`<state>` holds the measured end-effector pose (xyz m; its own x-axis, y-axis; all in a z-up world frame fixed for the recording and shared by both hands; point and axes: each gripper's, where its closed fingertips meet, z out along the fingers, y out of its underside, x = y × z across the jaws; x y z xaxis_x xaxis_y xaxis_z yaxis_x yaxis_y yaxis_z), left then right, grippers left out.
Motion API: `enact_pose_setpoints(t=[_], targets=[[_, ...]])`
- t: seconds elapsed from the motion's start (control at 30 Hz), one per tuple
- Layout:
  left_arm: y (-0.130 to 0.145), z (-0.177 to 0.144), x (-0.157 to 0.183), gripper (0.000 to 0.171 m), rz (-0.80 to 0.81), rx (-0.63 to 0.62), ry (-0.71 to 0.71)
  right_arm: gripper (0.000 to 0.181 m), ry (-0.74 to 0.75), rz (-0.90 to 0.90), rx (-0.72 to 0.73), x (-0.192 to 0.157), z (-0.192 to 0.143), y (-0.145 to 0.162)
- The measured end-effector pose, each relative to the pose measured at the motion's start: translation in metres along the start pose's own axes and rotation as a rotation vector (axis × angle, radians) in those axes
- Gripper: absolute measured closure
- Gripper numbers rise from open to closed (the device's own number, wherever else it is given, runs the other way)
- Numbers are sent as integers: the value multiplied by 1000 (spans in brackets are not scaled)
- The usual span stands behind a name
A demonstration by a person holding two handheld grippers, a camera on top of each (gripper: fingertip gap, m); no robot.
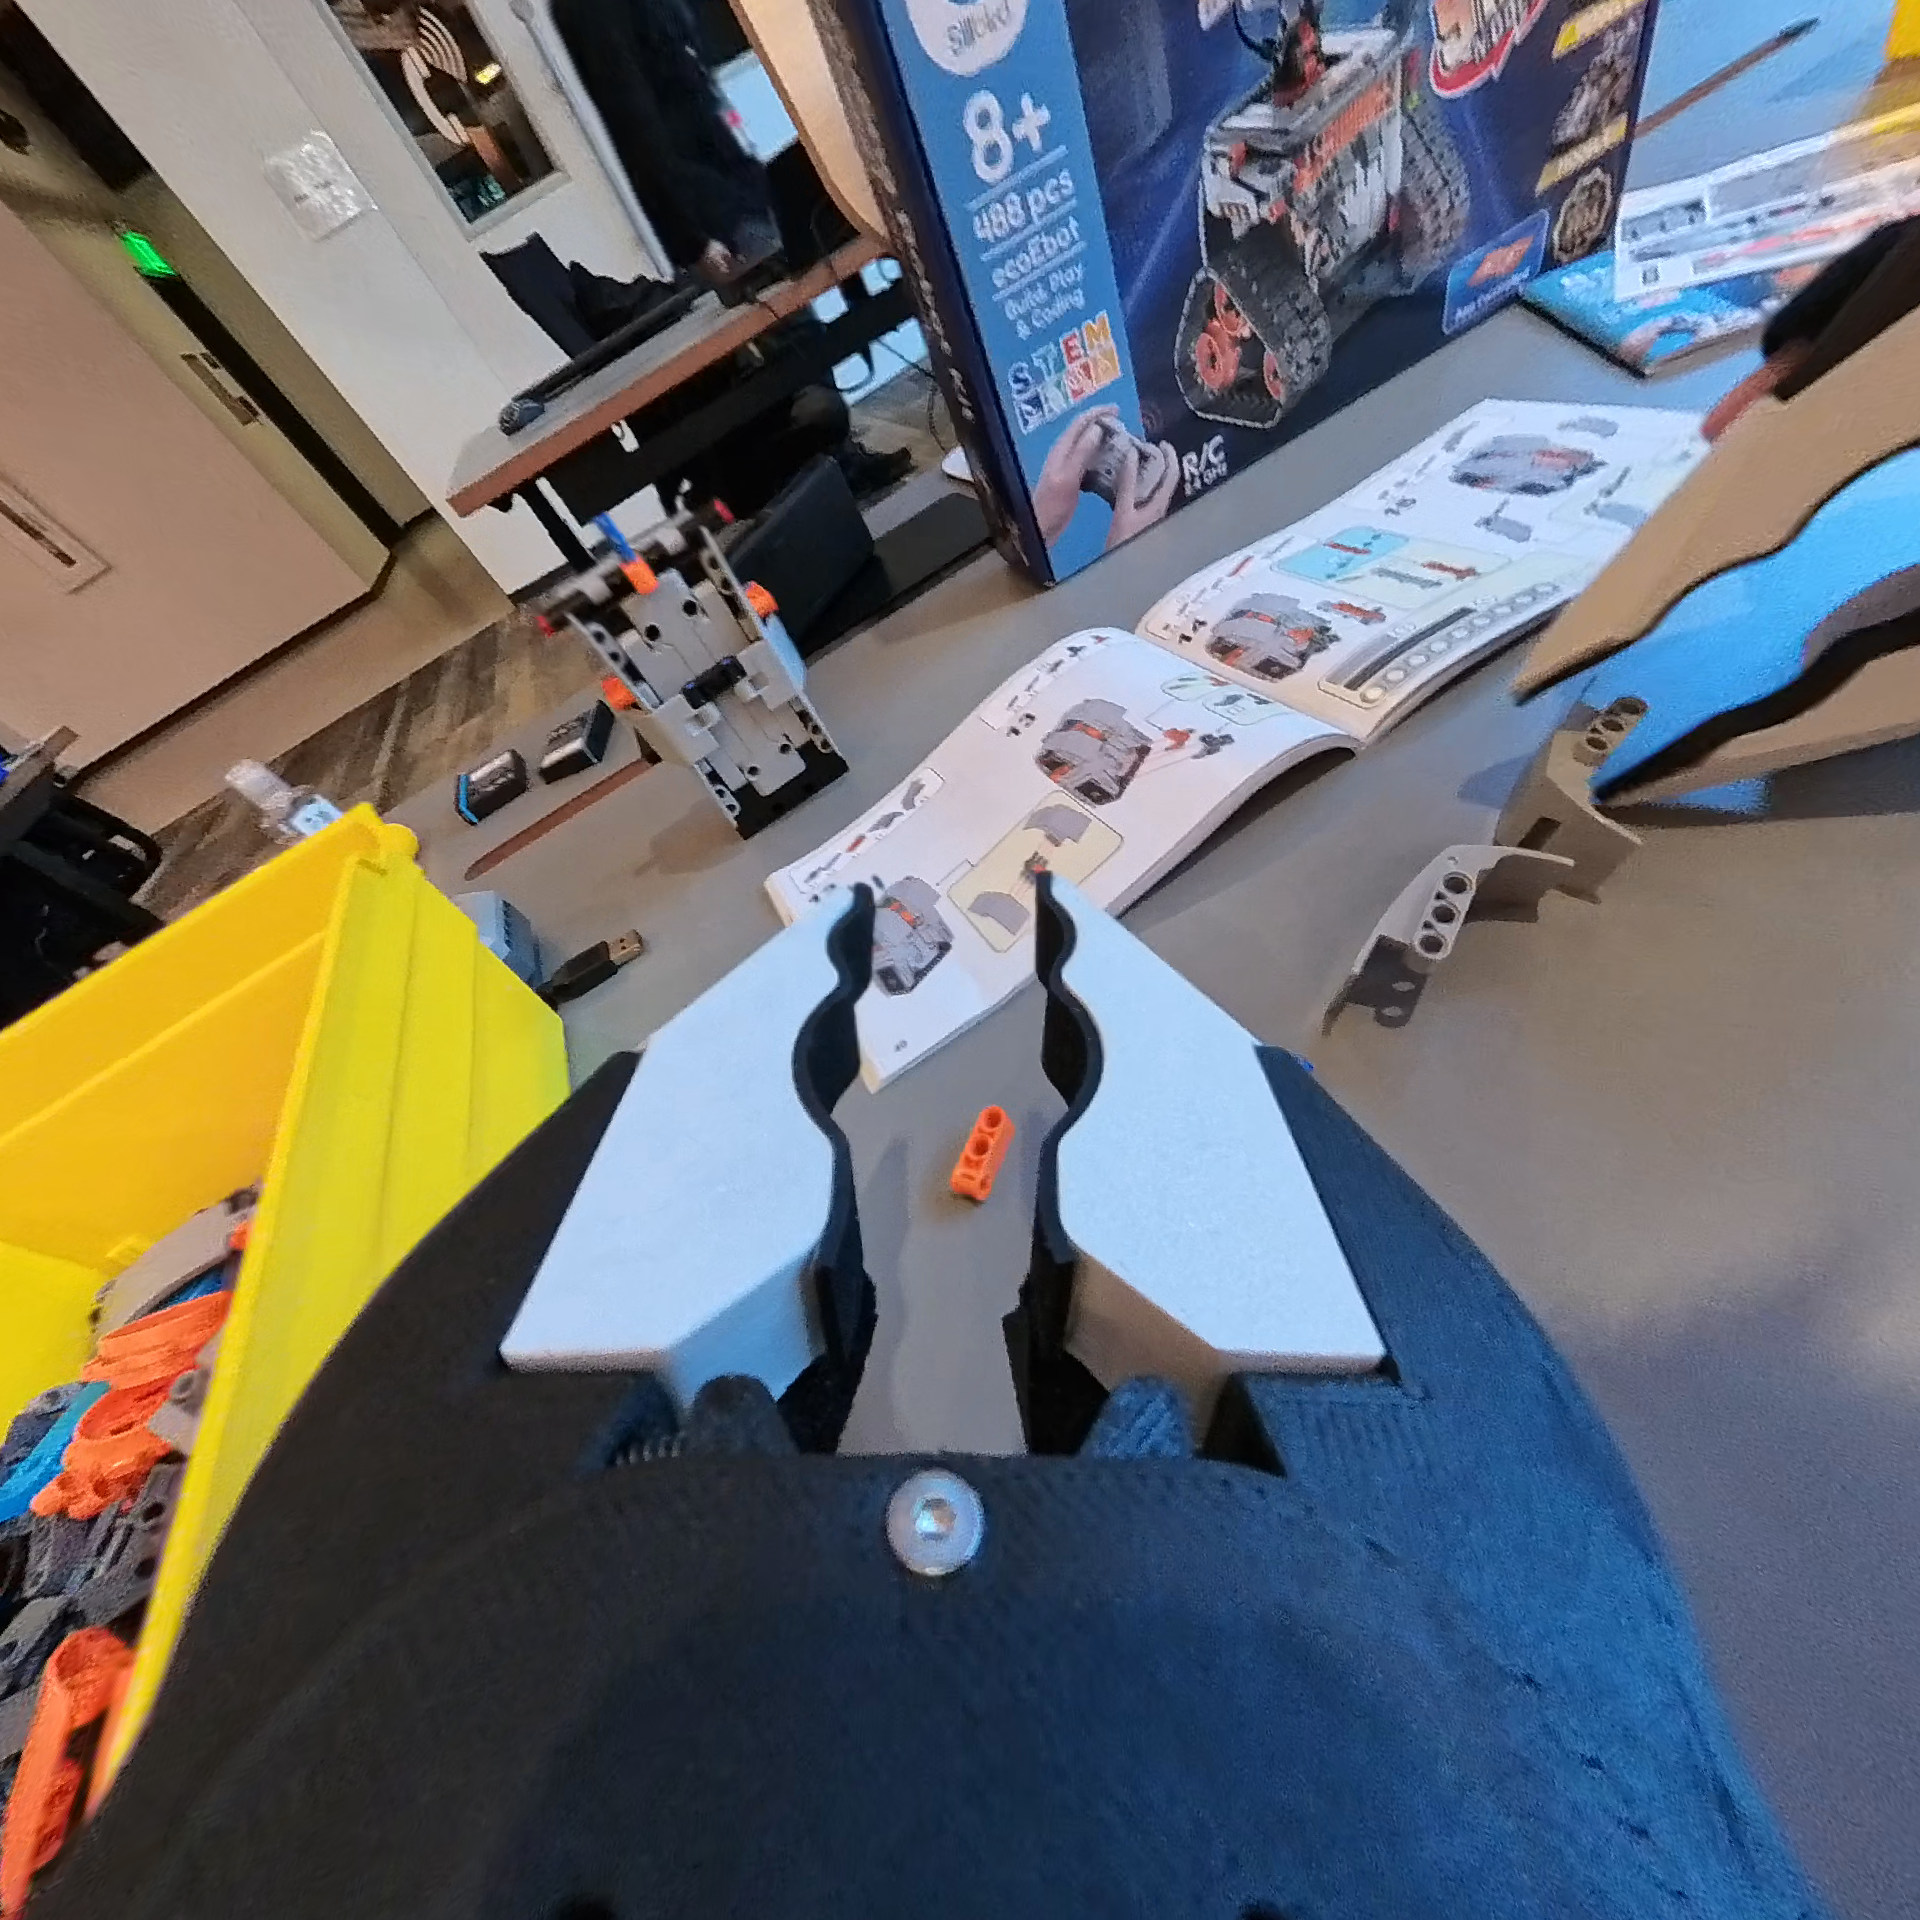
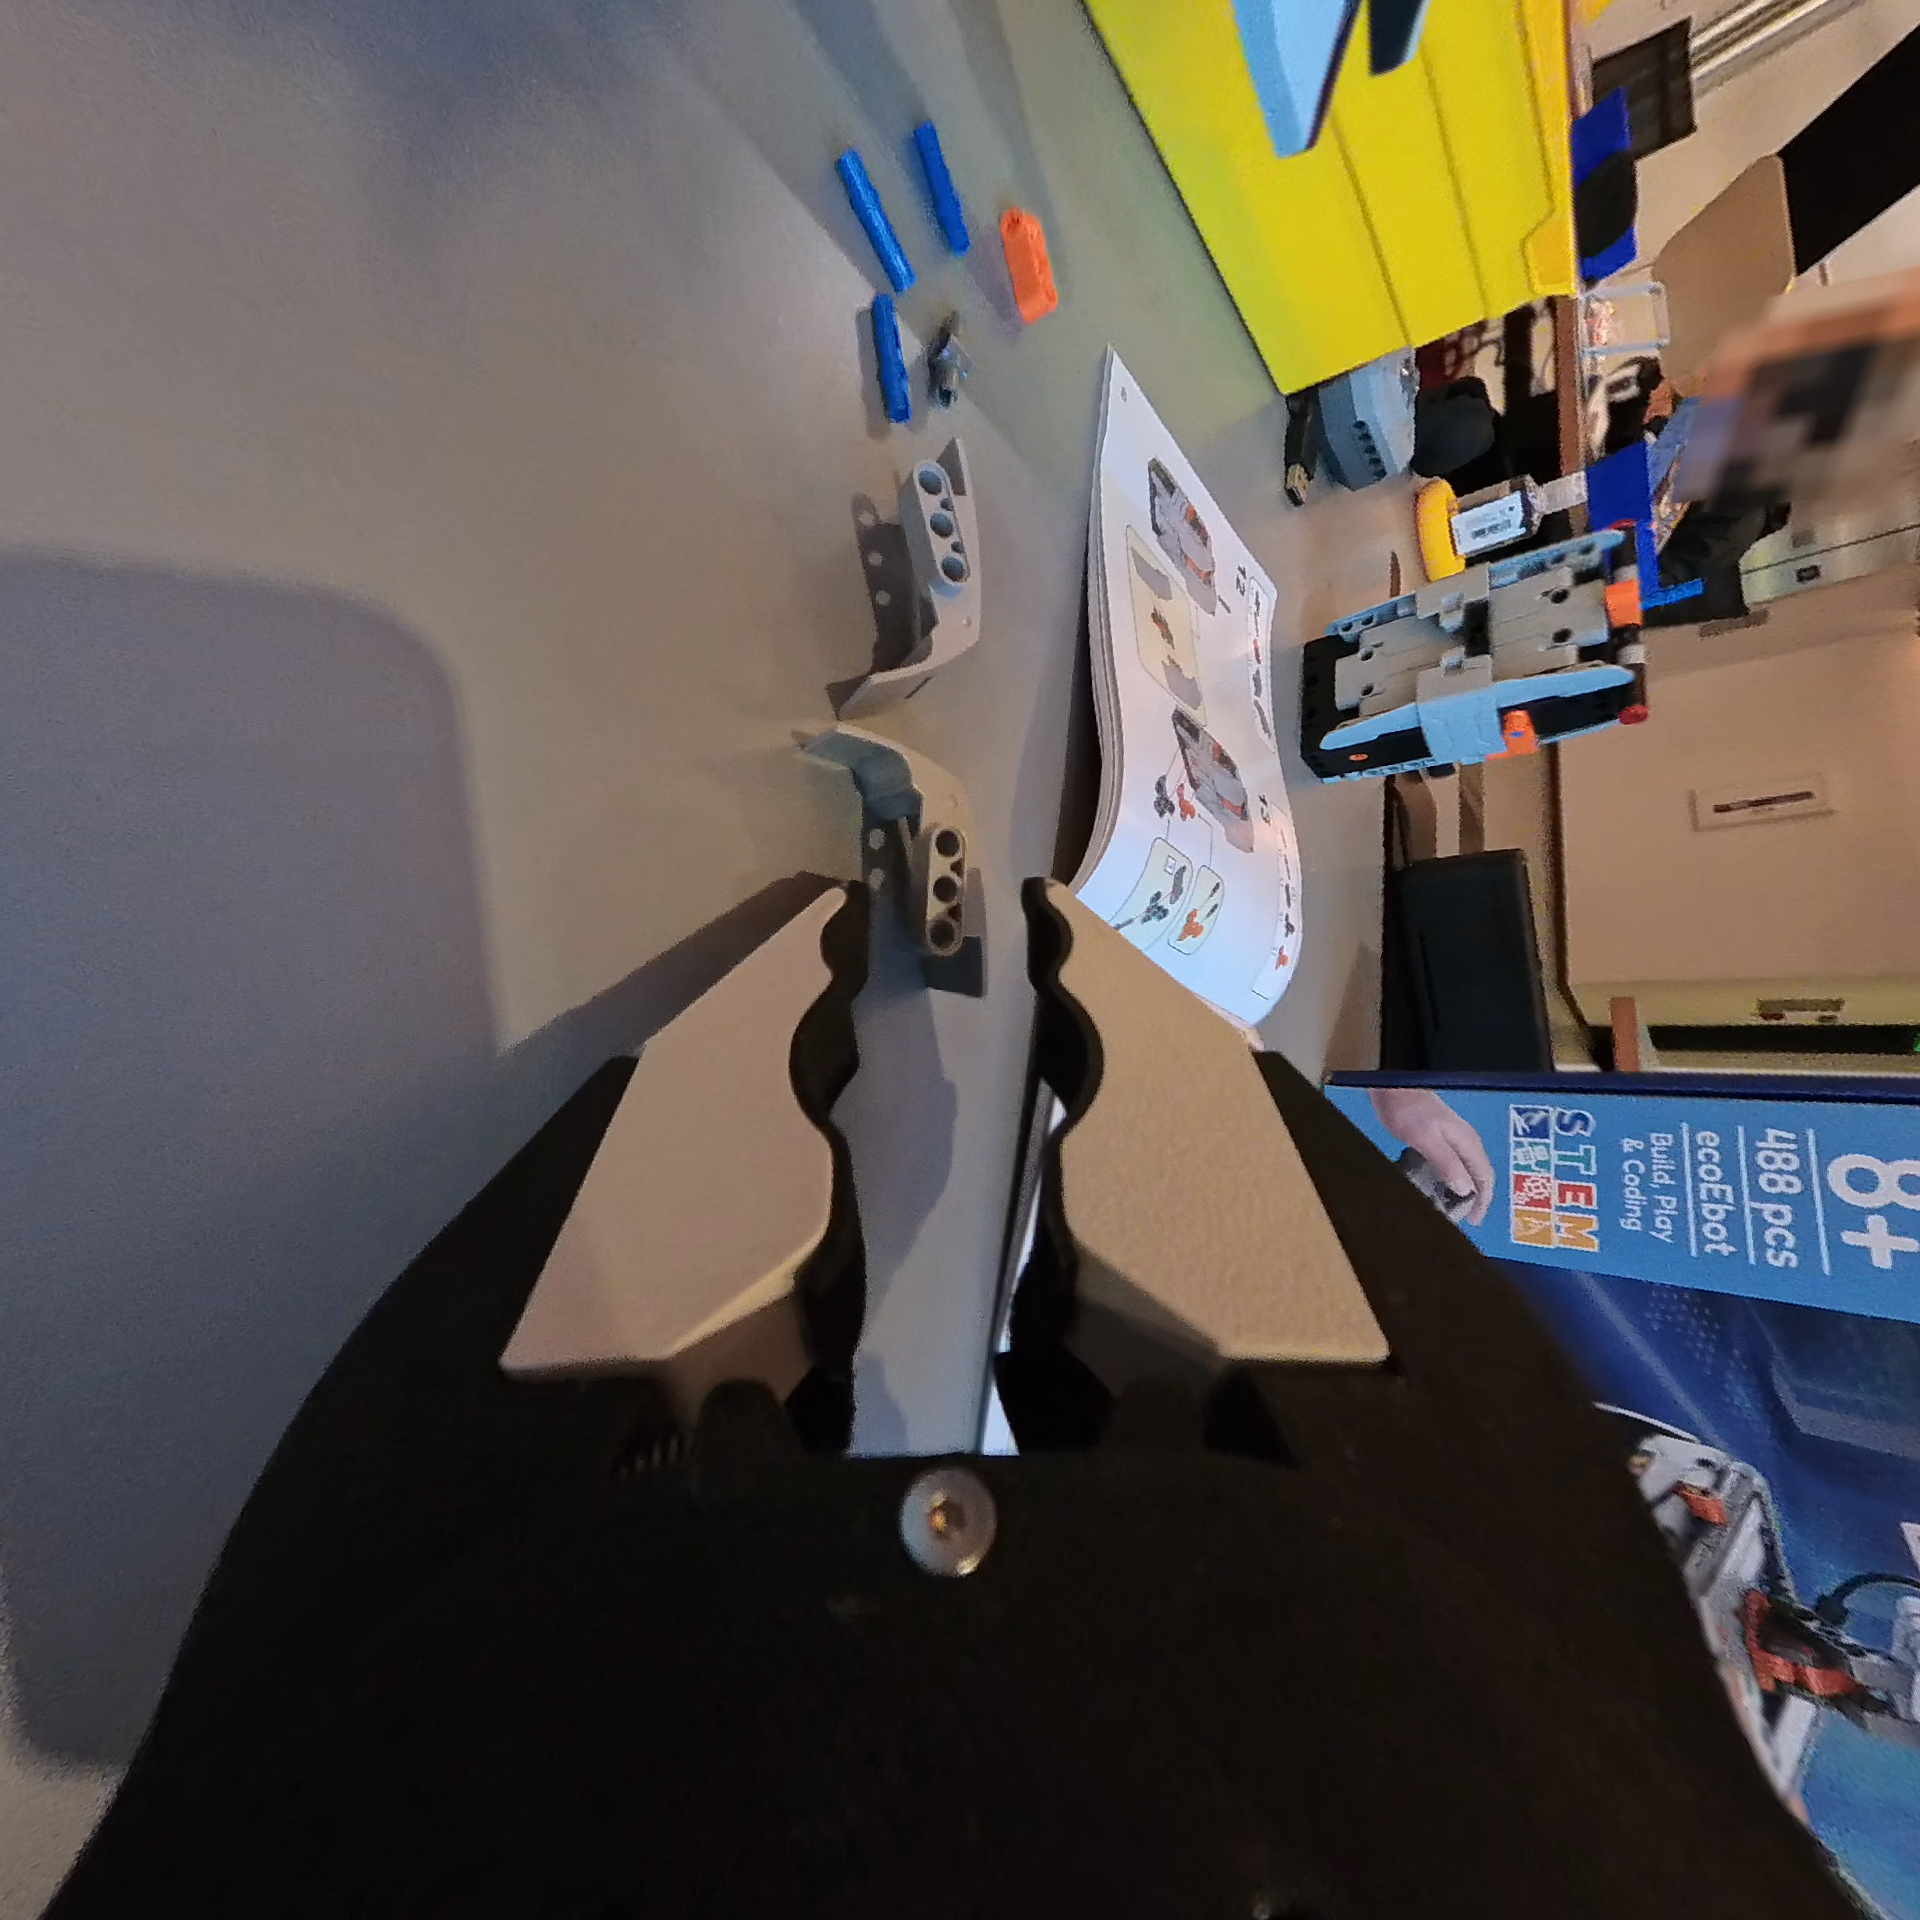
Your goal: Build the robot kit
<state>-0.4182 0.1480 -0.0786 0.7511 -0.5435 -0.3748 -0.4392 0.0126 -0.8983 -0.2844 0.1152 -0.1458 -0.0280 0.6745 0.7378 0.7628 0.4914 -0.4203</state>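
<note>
My left gripper (image 1: 949, 904) is open and empty, low over the grey table. A small orange brick (image 1: 982, 1153) lies on the table between its fingers, untouched. My right gripper (image 2: 943, 899) is open, and a grey curved panel piece (image 2: 928, 873) stands just beyond its fingertips, in line with the gap. In the left wrist view the right gripper (image 1: 1579, 748) shows at the right edge, right at that panel piece (image 1: 1558, 810). A second grey panel piece (image 2: 925, 582) lies farther out; it also shows in the left wrist view (image 1: 1444, 935).
An open instruction booklet (image 1: 1143, 748) lies mid-table. A yellow bin (image 1: 343, 1039) of loose parts stands at the left. A half-built grey model (image 1: 707, 696) and a tall blue box (image 1: 1195, 260) stand behind. Blue pins (image 2: 873, 218) and an orange piece (image 2: 1029, 265) lie beyond the panels. Measured from the fingertips, the orange piece (image 2: 1029, 265) is 8 centimetres or so from the left gripper and 15 centimetres from the right. It turns up in the left wrist view (image 1: 985, 1153) as well.
</note>
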Motion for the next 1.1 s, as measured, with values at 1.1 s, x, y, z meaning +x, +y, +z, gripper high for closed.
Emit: enact_pose_setpoints(t=[1.1], targets=[[57,5,-15,171,-207,-436,110,169,260,527,-71,43,-59,14]])
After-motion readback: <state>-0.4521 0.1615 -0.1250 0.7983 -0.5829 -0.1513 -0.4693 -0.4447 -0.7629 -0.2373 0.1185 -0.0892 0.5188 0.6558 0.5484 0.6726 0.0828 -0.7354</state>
